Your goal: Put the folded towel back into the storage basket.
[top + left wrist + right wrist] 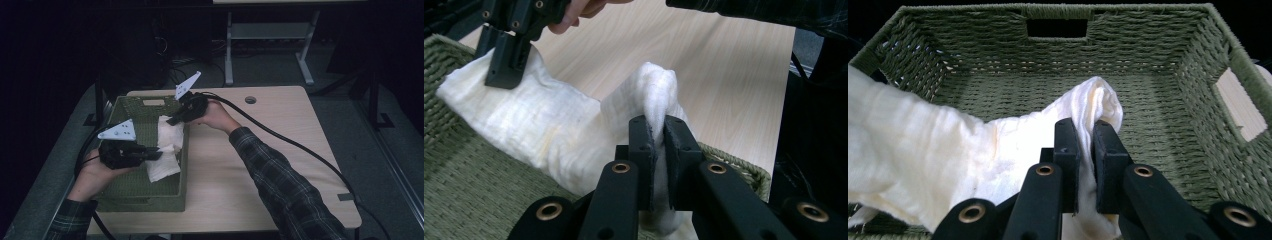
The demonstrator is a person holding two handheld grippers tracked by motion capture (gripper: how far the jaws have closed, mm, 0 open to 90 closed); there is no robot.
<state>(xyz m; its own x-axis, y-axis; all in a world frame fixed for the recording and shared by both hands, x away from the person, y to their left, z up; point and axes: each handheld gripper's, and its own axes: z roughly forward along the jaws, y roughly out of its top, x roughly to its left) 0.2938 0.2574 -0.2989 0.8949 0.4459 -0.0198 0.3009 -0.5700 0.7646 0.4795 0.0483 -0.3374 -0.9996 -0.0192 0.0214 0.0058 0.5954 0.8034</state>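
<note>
At the near side, a white cloth is pinched by the left gripper, its jaws closed on a bunched fold. The cloth is held above the green woven basket, along its right wall. Farther back, another corner is clamped by the right gripper, jaws nearly closed.
</note>
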